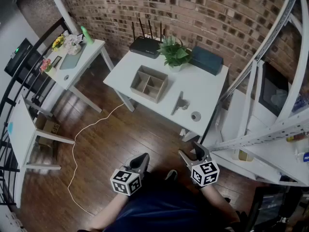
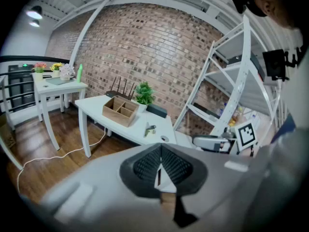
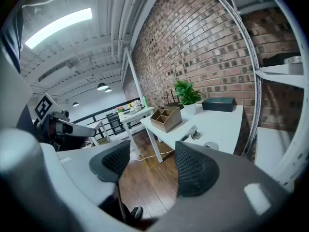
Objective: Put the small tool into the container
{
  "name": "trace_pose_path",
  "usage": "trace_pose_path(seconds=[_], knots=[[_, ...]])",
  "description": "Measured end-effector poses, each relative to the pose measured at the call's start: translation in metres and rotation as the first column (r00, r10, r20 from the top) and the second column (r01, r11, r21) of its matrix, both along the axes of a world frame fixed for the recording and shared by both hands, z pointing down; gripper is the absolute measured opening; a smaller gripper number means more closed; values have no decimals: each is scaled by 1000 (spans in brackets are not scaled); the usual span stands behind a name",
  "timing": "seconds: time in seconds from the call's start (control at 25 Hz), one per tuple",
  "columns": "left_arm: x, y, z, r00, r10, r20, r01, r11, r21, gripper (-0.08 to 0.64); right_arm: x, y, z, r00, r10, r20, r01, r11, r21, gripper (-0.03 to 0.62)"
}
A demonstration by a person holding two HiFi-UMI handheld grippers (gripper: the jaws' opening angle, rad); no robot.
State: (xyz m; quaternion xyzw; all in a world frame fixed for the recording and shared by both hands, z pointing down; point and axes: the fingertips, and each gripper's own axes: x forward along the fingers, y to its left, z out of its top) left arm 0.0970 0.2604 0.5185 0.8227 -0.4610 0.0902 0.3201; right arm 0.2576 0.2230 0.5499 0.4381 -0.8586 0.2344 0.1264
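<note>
1. Head view: the small tool lay flat on the white counter, just right of the wooden container and not touching it. A small round thing sat near the tool's lower end. It was possibly a tape roll, but too small to tell. The left hand-held gripper and the right hand-held gripper both hung over the wooden floor, well short of the counter. The whole reach was still ahead, so a hurried approach could have clipped the counter's edge or knocked the round thing off.

2. Left gripper view: the left hand-held gripper had its jaws together with nothing between them. The tool and the container were both far off. Had this one gone for the tool without opening first, it would likely have shoved the tool along the counter rather than picked it up.

3. Right gripper view: the right hand-held gripper had its jaws wide apart and empty. The tool lay on its side of the counter, so it seemed the likelier one to reach. The tool looked slim and long, and a pinch far from its middle could have let it swing or slip. The container had dividers, so a long tool lowered crosswise might have caught on a divider or the rim and tipped back out.
</note>
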Motion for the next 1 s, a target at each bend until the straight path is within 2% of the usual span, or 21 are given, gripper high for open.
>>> trace_pose_path(seconds=[0.12, 0.24, 0.44, 0.56, 0.72, 0.8, 0.84, 0.92, 1.0], knots=[[-19, -11, 5, 999, -46, 26, 46, 999, -16, 5, 5, -26, 1, 1000, 6, -19, -5, 1000, 21, 295], [-28, -29, 11, 999, -51, 14, 51, 998, -25, 5, 6, -56, 4, 999, 10, -53, -8, 999, 43, 282], [-54, -86, 19, 999, -26, -25, 25, 1000, -18, 5, 2, -110, 19, 978, -25, -208, 40, 997, 69, 279], [-68, -132, 18, 998, 19, -66, -20, 1000, -6, 5, -1, -147, 28, 962, -47, -268, 60, 997, 39, 278], [-88, -185, 7, 989, 101, -106, -98, 995, 36, 5, 7, -198, 37, 946, -31, -322, 34, 999, 5, 264], [-102, -202, 7, 985, 126, -120, -123, 992, 34, 4, 7, -214, 47, 910, -77, -408, 77, 997, -18, 267], [-109, -209, 8, 983, 134, -122, -131, 991, 28, 5, 5, -220, 53, 879, -119, -462, 114, 993, -40, 267], [-123, -221, 13, 983, 138, -119, -138, 990, 11, 4, 3, -228, 69, 795, -222, -565, 188, 975, -119, 273], [-132, -230, 18, 985, 131, -113, -132, 991, -7, 4, 7, -233, 88, 706, -323, -630, 247, 946, -208, 276]])
